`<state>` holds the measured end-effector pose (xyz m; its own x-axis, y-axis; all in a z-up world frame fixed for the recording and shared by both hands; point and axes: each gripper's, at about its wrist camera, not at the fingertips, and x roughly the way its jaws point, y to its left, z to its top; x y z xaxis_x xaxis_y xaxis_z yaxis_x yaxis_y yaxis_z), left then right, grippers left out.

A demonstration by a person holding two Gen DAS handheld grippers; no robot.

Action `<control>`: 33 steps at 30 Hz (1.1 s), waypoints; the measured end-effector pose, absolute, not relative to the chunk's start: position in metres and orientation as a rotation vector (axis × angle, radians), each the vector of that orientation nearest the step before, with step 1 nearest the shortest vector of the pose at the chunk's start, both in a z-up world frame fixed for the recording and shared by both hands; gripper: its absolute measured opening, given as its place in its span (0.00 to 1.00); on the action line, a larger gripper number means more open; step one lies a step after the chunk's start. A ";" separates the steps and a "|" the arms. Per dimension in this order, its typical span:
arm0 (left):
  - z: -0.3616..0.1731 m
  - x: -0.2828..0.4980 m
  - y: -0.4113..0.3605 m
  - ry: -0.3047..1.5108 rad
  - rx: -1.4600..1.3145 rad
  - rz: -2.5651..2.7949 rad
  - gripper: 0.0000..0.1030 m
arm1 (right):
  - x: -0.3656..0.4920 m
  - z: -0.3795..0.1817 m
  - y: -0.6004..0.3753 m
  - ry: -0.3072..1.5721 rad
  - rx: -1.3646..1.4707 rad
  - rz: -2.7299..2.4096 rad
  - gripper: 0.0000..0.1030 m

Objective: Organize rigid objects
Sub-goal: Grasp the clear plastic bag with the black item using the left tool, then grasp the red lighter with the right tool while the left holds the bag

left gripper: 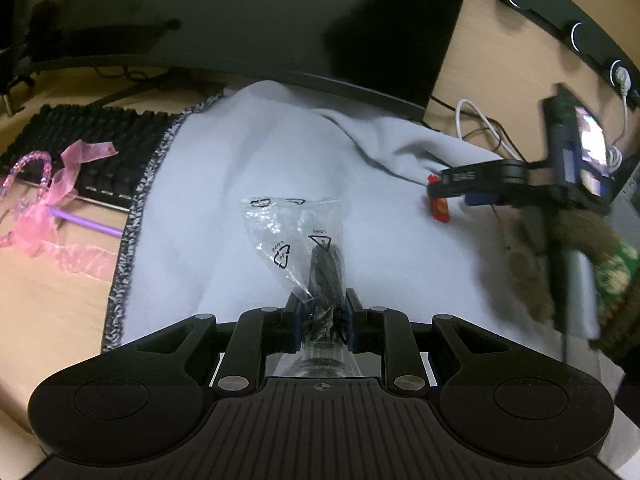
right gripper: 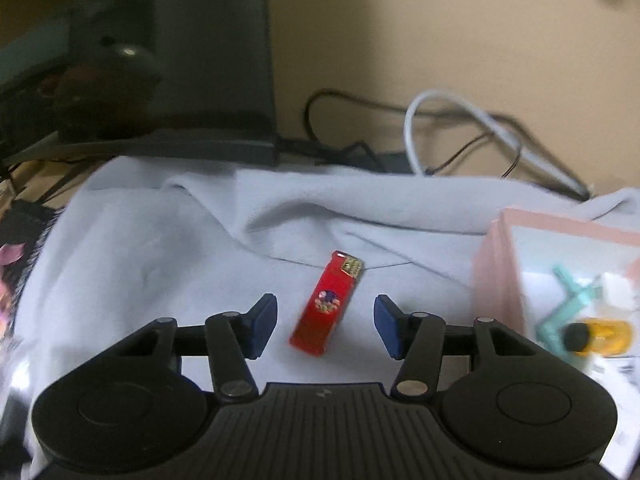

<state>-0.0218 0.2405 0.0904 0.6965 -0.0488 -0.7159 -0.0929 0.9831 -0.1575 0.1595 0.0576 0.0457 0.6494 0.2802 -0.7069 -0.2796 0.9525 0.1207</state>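
My left gripper (left gripper: 322, 312) is shut on a clear plastic bag (left gripper: 288, 228) with a black object (left gripper: 329, 270) inside, held over the pale grey cloth (left gripper: 248, 152). A red lighter (right gripper: 327, 304) lies on the cloth (right gripper: 160, 240) between the blue pads of my open right gripper (right gripper: 325, 326), apart from both. In the left wrist view the right gripper (left gripper: 444, 196) hovers over the lighter (left gripper: 439, 204) at the right.
A pink box (right gripper: 496, 264) holding small items stands at the right. A dark monitor (left gripper: 240, 20) stands behind the cloth, a black keyboard (left gripper: 92, 140) with pink ribbon (left gripper: 52, 200) and beads to the left. Cables (right gripper: 448, 132) lie behind.
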 end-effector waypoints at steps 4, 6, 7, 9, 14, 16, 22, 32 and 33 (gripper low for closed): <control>0.091 -0.022 0.240 0.805 -0.175 0.014 0.22 | 0.170 0.028 0.067 0.869 -0.011 0.301 0.24; 0.088 -0.019 0.236 0.813 -0.165 0.002 0.22 | 0.157 0.028 0.065 0.870 -0.019 0.319 0.22; 0.085 -0.017 0.234 0.820 -0.162 -0.008 0.22 | 0.148 0.030 0.065 0.863 -0.028 0.341 0.21; 0.082 -0.012 0.227 0.832 -0.159 -0.032 0.22 | 0.125 0.035 0.061 0.851 -0.048 0.384 0.21; 0.075 -0.005 0.198 0.852 -0.137 -0.111 0.22 | 0.054 0.051 0.041 0.832 -0.095 0.483 0.21; 0.072 0.000 0.185 0.859 -0.129 -0.146 0.22 | 0.023 0.052 0.027 0.831 -0.120 0.509 0.21; 0.068 0.008 0.147 0.873 -0.109 -0.245 0.22 | -0.030 0.036 -0.012 0.890 -0.148 0.463 0.21; 0.064 0.000 0.105 0.893 -0.065 -0.296 0.22 | -0.061 0.030 -0.061 0.885 -0.116 0.393 0.21; 0.064 -0.002 0.104 0.891 -0.064 -0.289 0.22 | -0.063 0.029 -0.065 0.885 -0.119 0.381 0.22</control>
